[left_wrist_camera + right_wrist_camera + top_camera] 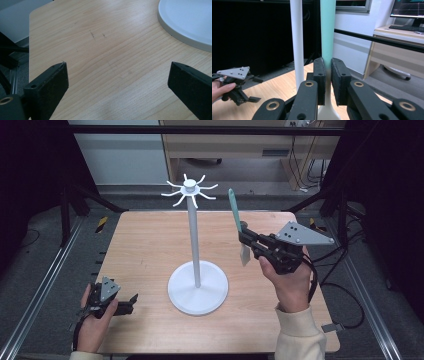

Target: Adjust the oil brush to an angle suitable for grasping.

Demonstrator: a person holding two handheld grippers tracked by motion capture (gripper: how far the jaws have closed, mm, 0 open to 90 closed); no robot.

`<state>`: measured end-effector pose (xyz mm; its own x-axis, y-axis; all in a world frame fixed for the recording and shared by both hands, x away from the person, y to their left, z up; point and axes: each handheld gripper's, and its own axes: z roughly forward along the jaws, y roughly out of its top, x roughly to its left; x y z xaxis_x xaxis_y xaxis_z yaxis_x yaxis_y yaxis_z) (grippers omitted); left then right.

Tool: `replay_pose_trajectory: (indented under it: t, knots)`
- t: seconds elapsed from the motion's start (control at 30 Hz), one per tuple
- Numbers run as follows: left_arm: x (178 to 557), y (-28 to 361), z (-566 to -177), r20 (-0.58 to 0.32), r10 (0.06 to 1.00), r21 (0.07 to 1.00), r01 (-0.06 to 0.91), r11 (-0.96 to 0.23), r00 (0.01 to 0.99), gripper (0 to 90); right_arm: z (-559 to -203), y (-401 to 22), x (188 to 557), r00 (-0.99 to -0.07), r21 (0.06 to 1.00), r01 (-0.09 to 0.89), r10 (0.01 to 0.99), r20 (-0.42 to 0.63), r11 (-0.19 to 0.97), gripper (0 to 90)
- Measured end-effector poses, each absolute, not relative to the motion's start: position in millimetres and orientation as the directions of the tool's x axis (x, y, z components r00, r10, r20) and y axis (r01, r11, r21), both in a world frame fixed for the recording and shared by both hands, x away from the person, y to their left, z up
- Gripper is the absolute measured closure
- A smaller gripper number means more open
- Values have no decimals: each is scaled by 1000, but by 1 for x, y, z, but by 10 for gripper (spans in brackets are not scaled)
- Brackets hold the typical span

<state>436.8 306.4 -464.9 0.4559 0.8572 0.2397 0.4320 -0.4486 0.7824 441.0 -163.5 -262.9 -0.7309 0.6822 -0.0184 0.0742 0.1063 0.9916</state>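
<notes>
Clearly, we had the spatula clenched in our right gripper, held up off the wooden table at about three o'clock from the white stand. In the high view the tool stood nearly upright, tilted a little: a slim teal handle rose toward twelve o'clock above the jaws, and a pale, flat, whitish blade hung below them toward six o'clock. In the right gripper view the handle showed as a smooth mint-green strip of even width, running from the top edge down between the two black pads, which pressed on it from both sides. Just where the pads closed, the green gave way to a cream-white neck that widened toward the bottom edge. The stand's thin white pole rose just beside the handle, at its nine o'clock in that view, apart from it.

The stand had a round flat base near the table's middle and a ring of curved hooks at its top.

Our left gripper rested low at the table's seven o'clock corner, released, its jaws wide apart with only bare wood between them in the left gripper view, and the base's rim at one o'clock.
</notes>
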Motion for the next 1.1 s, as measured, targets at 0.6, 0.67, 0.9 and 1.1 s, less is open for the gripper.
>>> replay_pose_trajectory:
  t: [0.6,0.67,0.9,1.1]
  knots:
    - [437,304,-466,244,850,775,432,-460,468,27,-264,-152,439,-786,991,53,617,-37,126,824]
    - [438,304,-466,242,849,775,433,-461,469,27,-264,-152,439,-788,991,54,615,-32,121,824]
    - [437,305,-466,239,852,776,435,-456,466,27,-264,-150,440,-793,991,52,608,-35,125,823]
    - [438,304,-466,239,848,774,435,-460,472,27,-263,-147,441,-796,990,55,604,-37,133,824]
